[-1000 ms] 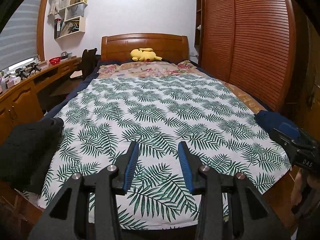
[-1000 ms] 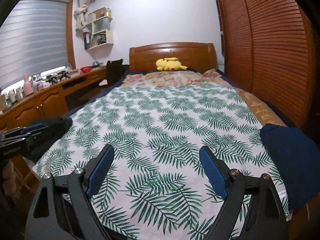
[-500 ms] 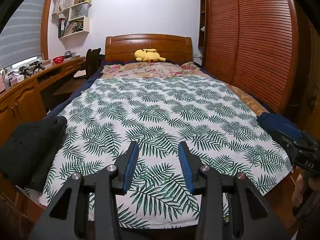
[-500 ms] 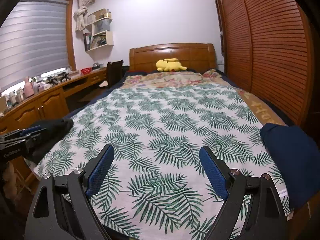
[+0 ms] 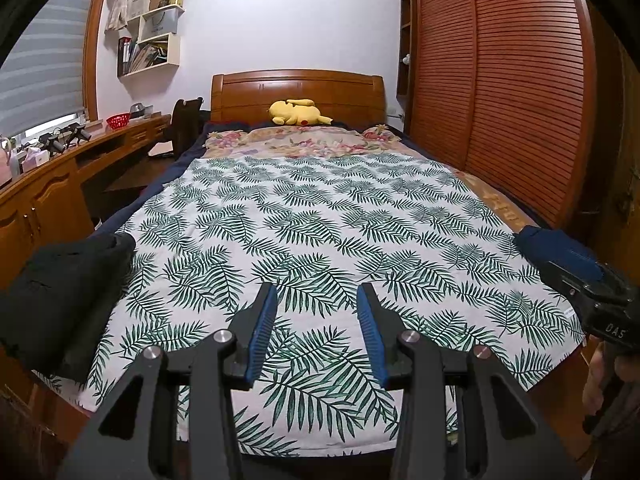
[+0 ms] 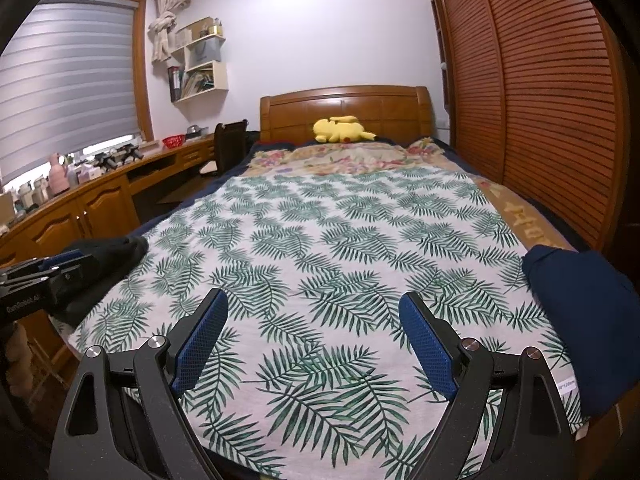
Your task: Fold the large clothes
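A dark black garment (image 5: 60, 292) lies bunched at the near left corner of the bed, also showing as the black garment (image 6: 108, 256) in the right wrist view. A navy garment (image 6: 584, 320) lies at the near right corner; the navy garment (image 5: 560, 244) shows there too. Between them spreads the palm-leaf sheet (image 5: 320, 232). My left gripper (image 5: 316, 300) hovers over the foot of the bed, jaws partly apart with nothing between them. My right gripper (image 6: 314, 308) stands wide open and empty above the palm-leaf sheet (image 6: 340, 248).
A wooden headboard (image 5: 298, 92) with a yellow plush toy (image 5: 298, 112) stands at the far end. A slatted wardrobe (image 5: 500, 100) runs along the right. A long wooden desk (image 6: 92, 204) with clutter and a dark chair (image 6: 230, 140) line the left.
The left wrist view has shifted slightly, with the room framed a bit differently. Both grippers keep the same opening; nothing on the bed moved.
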Demonstrator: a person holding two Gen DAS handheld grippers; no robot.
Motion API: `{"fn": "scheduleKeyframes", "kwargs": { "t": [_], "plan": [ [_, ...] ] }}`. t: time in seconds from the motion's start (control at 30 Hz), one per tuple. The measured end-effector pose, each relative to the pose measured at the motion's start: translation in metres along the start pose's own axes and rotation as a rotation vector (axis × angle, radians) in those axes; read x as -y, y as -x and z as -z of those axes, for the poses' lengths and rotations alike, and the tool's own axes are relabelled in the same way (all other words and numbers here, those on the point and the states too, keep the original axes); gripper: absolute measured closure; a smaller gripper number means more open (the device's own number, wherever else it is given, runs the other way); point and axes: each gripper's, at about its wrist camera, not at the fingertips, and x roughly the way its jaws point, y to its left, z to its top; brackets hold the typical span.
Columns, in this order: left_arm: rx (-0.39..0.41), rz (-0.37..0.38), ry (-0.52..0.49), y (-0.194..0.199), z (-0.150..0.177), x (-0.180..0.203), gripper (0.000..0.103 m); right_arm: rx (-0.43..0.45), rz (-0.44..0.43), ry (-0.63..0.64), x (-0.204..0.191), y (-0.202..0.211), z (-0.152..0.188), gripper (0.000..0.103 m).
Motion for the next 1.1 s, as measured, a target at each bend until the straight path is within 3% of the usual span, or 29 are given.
{"fn": "scheduleKeyframes", "kwargs": {
  "t": [1.1],
  "plan": [
    [0.008, 0.003, -0.002, 0.0049, 0.0, 0.0039, 0.062, 0.004, 0.0, 0.0, 0.0001, 0.0007, 0.0009, 0.014]
  ]
}}
